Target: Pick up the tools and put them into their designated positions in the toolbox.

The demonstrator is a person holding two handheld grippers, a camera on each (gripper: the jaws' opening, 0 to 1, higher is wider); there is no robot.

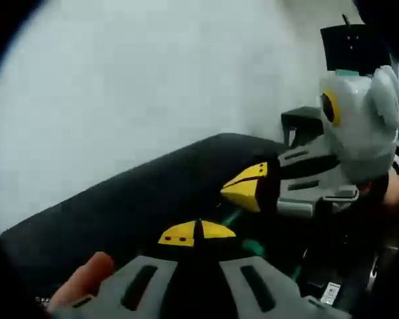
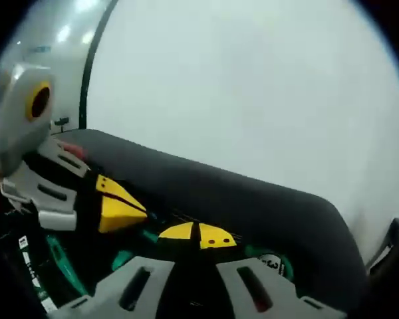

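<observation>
Toolbox is sitting low in both views, black, with its raised wall standing in front of a plain white wall. Green tools are lying inside it, near the jaws.

The left gripper is pointing into the toolbox with its 2 yellow tips pressed together, nothing between them. The left gripper view is also showing a fingertip beside the grey jaw base, and a small white sticker down in the box, too blurry to read.

The right gripper is pointing in too, its yellow tips also pressed together. In the right gripper view a dark upright line is running down the wall, and a green round piece is showing a "3". White labels on the green tools are too small to read.

Each view is catching the other gripper coming in from the side, its yellow tips closed.
</observation>
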